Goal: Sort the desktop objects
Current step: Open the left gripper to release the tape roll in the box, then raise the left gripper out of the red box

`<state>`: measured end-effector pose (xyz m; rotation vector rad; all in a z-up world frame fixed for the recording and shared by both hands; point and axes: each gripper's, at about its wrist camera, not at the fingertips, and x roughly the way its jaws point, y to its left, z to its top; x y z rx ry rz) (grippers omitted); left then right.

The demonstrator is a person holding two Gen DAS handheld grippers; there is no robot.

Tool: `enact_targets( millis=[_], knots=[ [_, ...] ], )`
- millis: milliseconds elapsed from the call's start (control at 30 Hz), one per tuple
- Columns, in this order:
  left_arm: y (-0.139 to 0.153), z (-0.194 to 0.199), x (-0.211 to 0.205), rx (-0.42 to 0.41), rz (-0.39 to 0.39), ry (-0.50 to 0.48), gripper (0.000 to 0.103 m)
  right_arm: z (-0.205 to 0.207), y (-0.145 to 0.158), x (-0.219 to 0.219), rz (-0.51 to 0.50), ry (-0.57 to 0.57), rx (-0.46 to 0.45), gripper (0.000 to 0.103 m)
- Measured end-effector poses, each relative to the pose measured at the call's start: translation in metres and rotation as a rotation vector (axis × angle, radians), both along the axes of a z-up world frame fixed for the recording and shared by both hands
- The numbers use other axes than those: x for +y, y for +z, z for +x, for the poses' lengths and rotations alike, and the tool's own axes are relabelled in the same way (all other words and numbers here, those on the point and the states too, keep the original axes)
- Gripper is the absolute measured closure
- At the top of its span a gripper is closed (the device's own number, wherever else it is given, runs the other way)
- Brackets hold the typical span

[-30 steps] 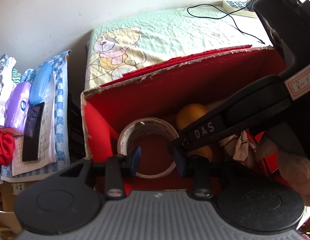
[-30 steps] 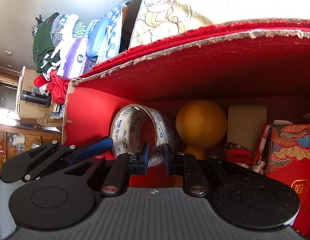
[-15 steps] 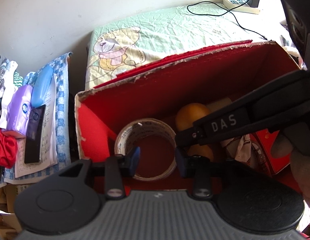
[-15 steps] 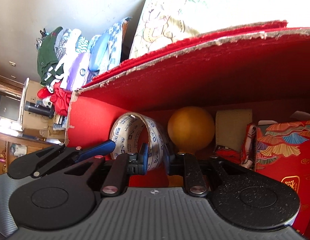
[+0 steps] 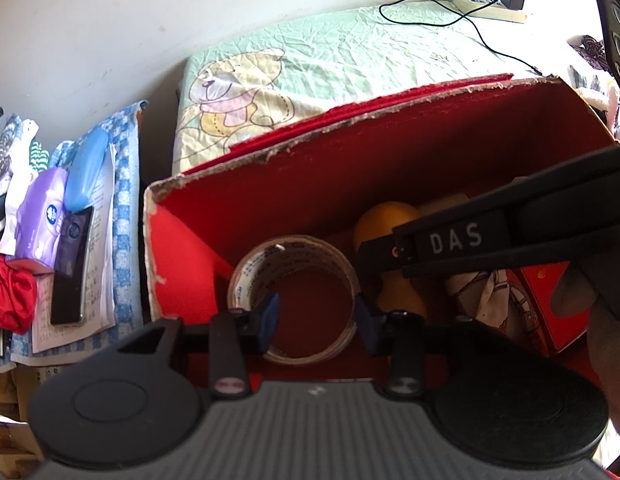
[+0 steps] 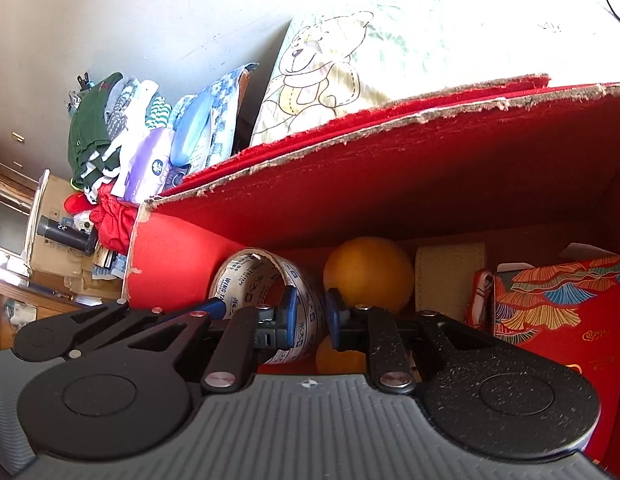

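Left wrist view: the left gripper (image 5: pixel 315 318) stands open and empty above the red box (image 5: pixel 389 176). The tape roll (image 5: pixel 294 298) lies in the box directly ahead at 12 o'clock, its hole facing the camera, so its axis points toward the claw. The right gripper (image 5: pixel 379 254) crosses from 3 o'clock.

Right wrist view: the right gripper (image 6: pixel 311 320) is nearer; its fingers are narrowly apart, with the roll's wall (image 6: pixel 270 292) between them. Whether they press it, I cannot tell. The orange ball (image 6: pixel 367 278) sits just beside the roll at 1 o'clock and the patterned carton (image 6: pixel 557 308) at 3 o'clock; both crowd a lift.
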<state>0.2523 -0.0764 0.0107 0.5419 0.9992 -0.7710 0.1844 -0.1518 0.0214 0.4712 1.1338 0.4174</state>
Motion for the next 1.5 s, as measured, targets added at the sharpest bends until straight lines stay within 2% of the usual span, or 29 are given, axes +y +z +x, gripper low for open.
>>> enact_targets(
  millis=[567,933,1100,1333,1400,1500],
  knots=[
    [-0.008,0.005,-0.007,0.008,-0.001,-0.015,0.047,-0.002,0.000,-0.002,0.026,-0.013,0.002,0.083],
    [-0.012,0.002,-0.014,-0.021,0.019,0.018,0.046,-0.002,-0.001,-0.008,0.067,-0.008,0.006,0.083],
    [-0.013,0.007,-0.008,0.014,-0.020,0.027,0.045,-0.002,-0.002,-0.009,0.066,-0.011,0.017,0.082],
    [-0.012,0.003,-0.010,-0.022,-0.040,0.033,0.045,0.001,-0.006,-0.014,0.085,-0.026,0.063,0.083],
    [-0.010,0.000,-0.011,-0.038,-0.036,0.035,0.045,-0.002,-0.002,-0.016,0.061,-0.035,0.057,0.082],
    [0.002,-0.007,-0.008,-0.079,-0.051,0.031,0.040,-0.006,0.003,-0.018,0.042,-0.029,0.045,0.082]
  ],
)
